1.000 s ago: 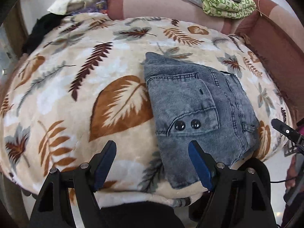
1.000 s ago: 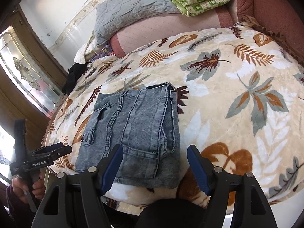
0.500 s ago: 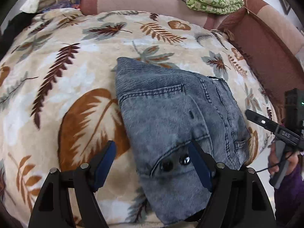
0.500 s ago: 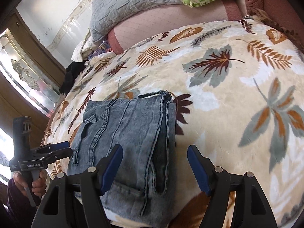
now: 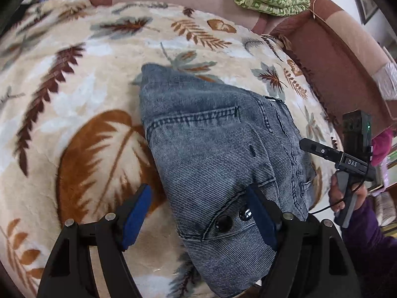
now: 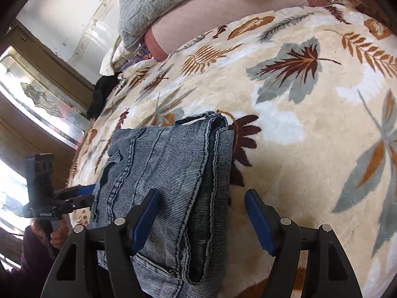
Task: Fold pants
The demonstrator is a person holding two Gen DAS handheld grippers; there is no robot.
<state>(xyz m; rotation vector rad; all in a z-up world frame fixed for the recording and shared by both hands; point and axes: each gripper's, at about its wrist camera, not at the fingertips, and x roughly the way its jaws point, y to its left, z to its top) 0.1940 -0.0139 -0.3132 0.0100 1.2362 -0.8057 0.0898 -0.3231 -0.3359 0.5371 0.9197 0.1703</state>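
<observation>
Left-wrist view first: my left tool [image 5: 198, 213] hangs wide apart over the near left edge of the pants [image 5: 211, 149], gripping nothing; one blue pad sits over the leaf-print blanket [image 5: 74, 87], the other over the denim beside the two dark buttons [image 5: 232, 218]; the pants lie already doubled into a thick grey-blue bundle near the front edge of the bed, pocket side up; the cloth looks like heavy ribbed denim, soft enough to drape yet bulky where seams stack, so I judge it will sag if taken by a single layer; better to pinch the whole stack at a seamed edge; further right in this view my right hand [image 5: 345, 193] carries the other handle at the bundle's far side; moving to the right-wrist view, my right tool [image 6: 201, 213] is likewise spread and empty, straddling the layered right edge of the pants, where several hems lie one on another; beyond that edge the blanket runs bare towards the pillows [image 6: 158, 2], giving room to fold away from me; the near side has little margin before the bed drops off.
</observation>
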